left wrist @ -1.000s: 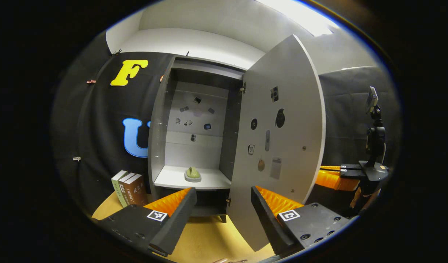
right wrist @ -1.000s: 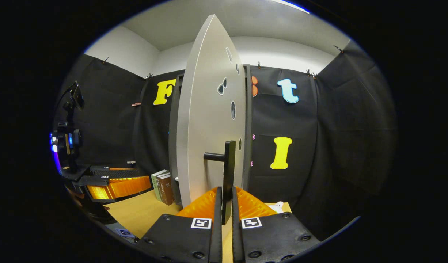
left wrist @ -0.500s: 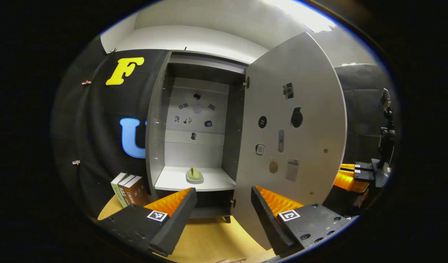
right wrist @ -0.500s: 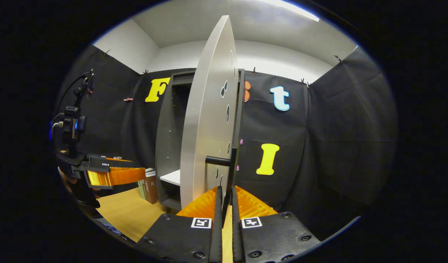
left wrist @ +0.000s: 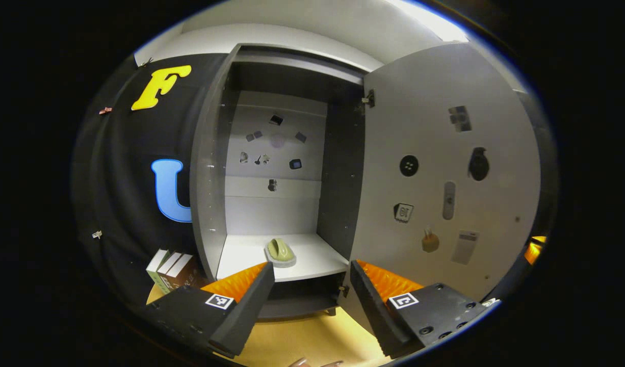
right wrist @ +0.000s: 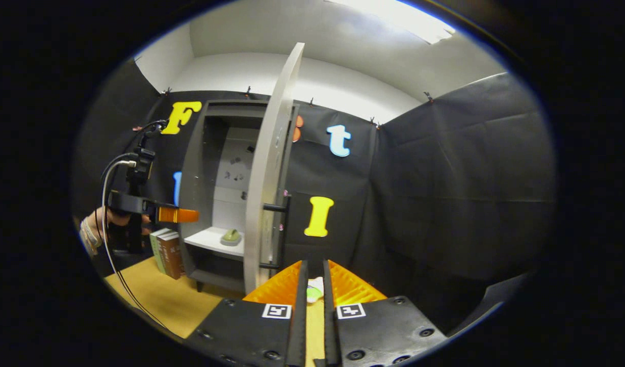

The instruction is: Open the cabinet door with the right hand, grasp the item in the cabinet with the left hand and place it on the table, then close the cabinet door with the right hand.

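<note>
The grey cabinet [left wrist: 210,168] stands with its door [left wrist: 445,153] swung wide to the right. A small green item [left wrist: 280,251] on a pale base rests on the white shelf [left wrist: 317,260]. My left gripper [left wrist: 312,267] is open, just before the shelf's front edge and below the item. In the right gripper view the door [right wrist: 264,178] is edge-on, its black handle [right wrist: 286,232] apart from my right gripper [right wrist: 312,265], whose fingers stand nearly together with nothing held. The green item [right wrist: 231,236] and the left gripper [right wrist: 177,215], held by a hand [right wrist: 96,229], sit at the left.
Three books [left wrist: 170,267] lean beside the cabinet's left side on the yellow table [left wrist: 302,339]. A small white and green object [right wrist: 314,291] lies on the table behind my right fingers. Stickers dot the door's inner face and the cabinet's back wall.
The door has swung further open. My right gripper has let go of the handle and drawn back from it. My left gripper has moved closer to the shelf.
</note>
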A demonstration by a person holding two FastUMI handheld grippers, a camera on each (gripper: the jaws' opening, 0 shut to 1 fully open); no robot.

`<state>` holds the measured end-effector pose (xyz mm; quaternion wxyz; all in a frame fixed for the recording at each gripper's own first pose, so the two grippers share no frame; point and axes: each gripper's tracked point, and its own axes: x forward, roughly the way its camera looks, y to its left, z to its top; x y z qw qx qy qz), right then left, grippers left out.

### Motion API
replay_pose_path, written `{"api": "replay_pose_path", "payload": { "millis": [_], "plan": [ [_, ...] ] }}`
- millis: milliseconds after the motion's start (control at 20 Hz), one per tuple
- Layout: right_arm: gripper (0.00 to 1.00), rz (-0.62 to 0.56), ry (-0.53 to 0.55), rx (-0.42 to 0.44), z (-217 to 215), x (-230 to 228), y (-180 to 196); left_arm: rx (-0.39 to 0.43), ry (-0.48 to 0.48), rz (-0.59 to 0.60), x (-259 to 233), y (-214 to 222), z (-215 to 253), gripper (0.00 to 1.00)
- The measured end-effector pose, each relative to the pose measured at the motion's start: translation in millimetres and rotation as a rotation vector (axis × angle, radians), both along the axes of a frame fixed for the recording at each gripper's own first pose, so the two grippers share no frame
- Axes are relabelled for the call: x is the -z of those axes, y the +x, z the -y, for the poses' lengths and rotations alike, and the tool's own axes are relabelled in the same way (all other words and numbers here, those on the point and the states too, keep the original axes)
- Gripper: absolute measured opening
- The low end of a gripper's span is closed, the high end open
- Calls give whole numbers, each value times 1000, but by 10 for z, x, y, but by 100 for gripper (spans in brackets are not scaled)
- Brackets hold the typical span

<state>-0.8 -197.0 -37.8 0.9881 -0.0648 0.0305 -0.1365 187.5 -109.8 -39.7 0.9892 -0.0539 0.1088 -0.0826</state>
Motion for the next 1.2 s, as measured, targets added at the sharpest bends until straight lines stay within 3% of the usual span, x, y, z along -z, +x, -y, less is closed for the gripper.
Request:
{"api": "replay_pose_path", "payload": {
  "millis": [50,250,300,550,700,750,1200],
  "plan": [
    [24,-13,5,19,86,48,1,5,-8,-7,-1,159,-1,95],
    [24,-15,-9,159,716,154,127,-19,-3,-22,52,839,-47,95],
    [30,-18,-4,180,866,201,191,-33,-2,-28,88,1002,-61,95],
    [84,-30,53,166,1343,495,694,-79,24,-75,252,1665,-131,94],
    [91,-45,74,92,1396,621,1030,-119,52,-118,438,1964,-214,94],
    [99,-50,74,82,1442,661,1131,-123,52,-138,511,2046,-222,94],
    [98,-61,90,63,1717,842,1537,-167,25,-334,1139,2482,-322,83]
  ]
}}
